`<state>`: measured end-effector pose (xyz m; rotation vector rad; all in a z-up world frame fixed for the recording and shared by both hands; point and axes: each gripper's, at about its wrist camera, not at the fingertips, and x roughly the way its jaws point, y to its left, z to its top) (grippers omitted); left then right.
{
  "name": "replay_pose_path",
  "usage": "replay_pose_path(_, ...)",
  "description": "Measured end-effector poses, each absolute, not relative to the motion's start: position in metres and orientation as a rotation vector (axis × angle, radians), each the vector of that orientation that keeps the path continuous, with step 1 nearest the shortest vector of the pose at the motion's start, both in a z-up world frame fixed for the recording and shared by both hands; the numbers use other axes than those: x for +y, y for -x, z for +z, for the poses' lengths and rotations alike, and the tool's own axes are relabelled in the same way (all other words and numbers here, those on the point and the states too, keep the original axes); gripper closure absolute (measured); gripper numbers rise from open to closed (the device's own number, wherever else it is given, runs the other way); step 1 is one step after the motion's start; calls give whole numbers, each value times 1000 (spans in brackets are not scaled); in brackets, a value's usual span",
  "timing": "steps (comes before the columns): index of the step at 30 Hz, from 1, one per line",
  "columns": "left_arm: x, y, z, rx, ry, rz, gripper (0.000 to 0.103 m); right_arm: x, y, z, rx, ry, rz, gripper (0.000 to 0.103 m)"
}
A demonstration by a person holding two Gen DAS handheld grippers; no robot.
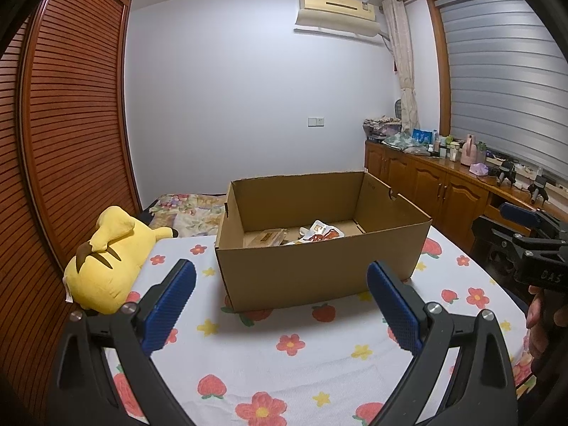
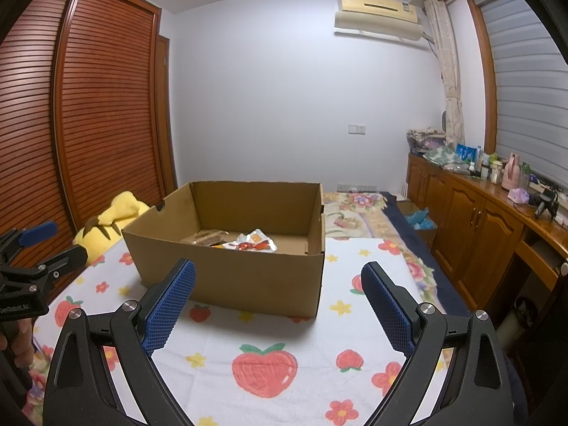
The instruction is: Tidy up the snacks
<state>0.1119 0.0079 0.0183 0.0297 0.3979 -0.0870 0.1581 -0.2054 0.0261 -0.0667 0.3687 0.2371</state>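
Bed w/ strawberry-print sheet (image 2: 284,326) carries open cardboard box (image 2: 230,269) & yellow plush (image 1: 103,259) beside it

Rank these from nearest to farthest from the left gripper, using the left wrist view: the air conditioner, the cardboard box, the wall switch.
1. cardboard box, straight ahead of the left gripper on the bedspread.
2. wall switch, on the far wall behind the box.
3. air conditioner, high on that wall, rightward.

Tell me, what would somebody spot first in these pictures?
Probably the big open cardboard box in the middle of the flowery, strawberry-print cloth, with a few snack packets on its bottom. Next, the yellow plush toy lying left of the box, beside the slatted wooden wardrobe.
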Motion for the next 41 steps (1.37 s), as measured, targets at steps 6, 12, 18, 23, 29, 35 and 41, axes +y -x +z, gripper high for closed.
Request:
replay_pose_path(6,7,-108,20,391,-28,-86,5,-205,-159,25,368,65,236,7)
replay_pose_path(12,6,-107,21,388,-26,-86,5,-205,-158,25,368,65,236,7)
replay_pose_path(18,6,-106,21,389,-27,-86,5,-205,-158,24,369,66,236,7)
replay_pose_path(23,6,-106,21,388,-26,-85,5,-205,-158,25,368,66,236,7)
replay_pose_path(29,6,-105,21,389,-25,-86,4,-205,-158,25,369,66,236,7)
replay_pose_path(35,5,-104,21,389,-24,-83,4,-206,-157,24,367,67,236,7)
replay_pose_path(41,6,-104,21,388,-22,-83,4,-207,-156,24,366,67,236,7)
